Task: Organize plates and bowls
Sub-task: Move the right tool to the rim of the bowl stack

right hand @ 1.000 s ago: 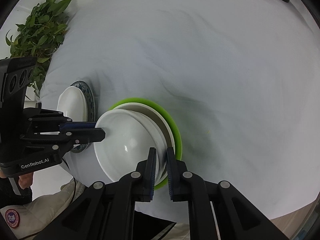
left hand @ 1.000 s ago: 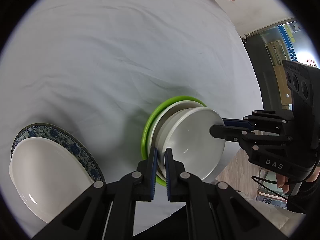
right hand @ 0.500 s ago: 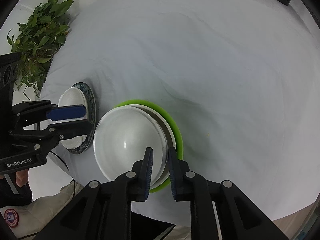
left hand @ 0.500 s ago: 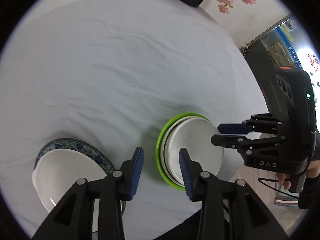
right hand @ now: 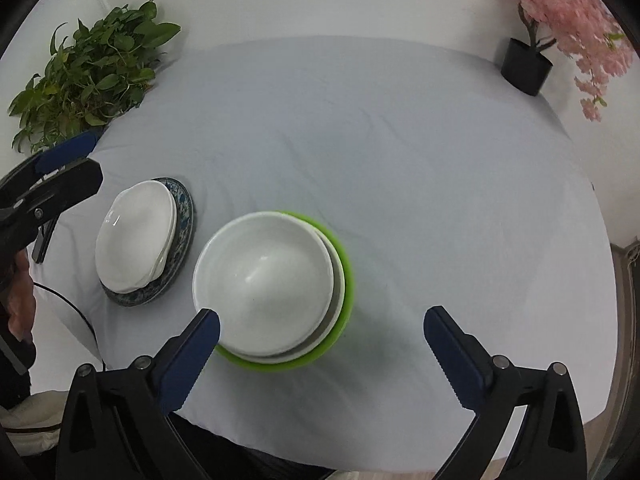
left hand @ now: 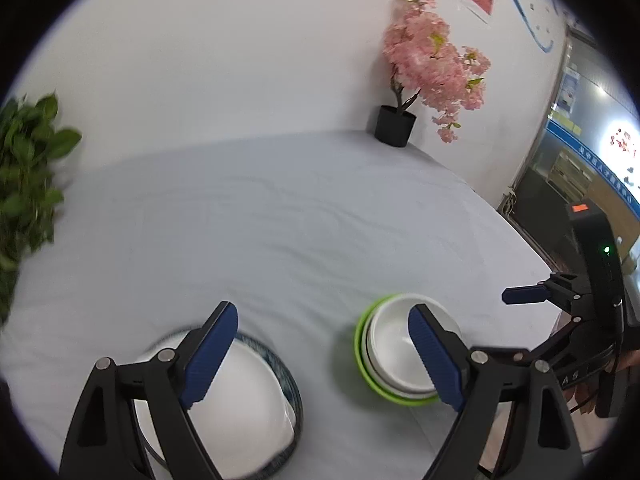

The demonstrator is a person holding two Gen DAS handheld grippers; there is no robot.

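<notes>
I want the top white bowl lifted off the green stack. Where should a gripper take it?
Grip the top white bowl by its raised rim, one finger inside, one outside, coming from above at the near edge, where the rim overhangs the green plate.

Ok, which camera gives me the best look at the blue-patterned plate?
The right wrist view: the blue-patterned plate shows clear of both fingers, white dishes stacked on it. In the left wrist view it is blurred and partly hidden behind the left gripper's finger.
</notes>
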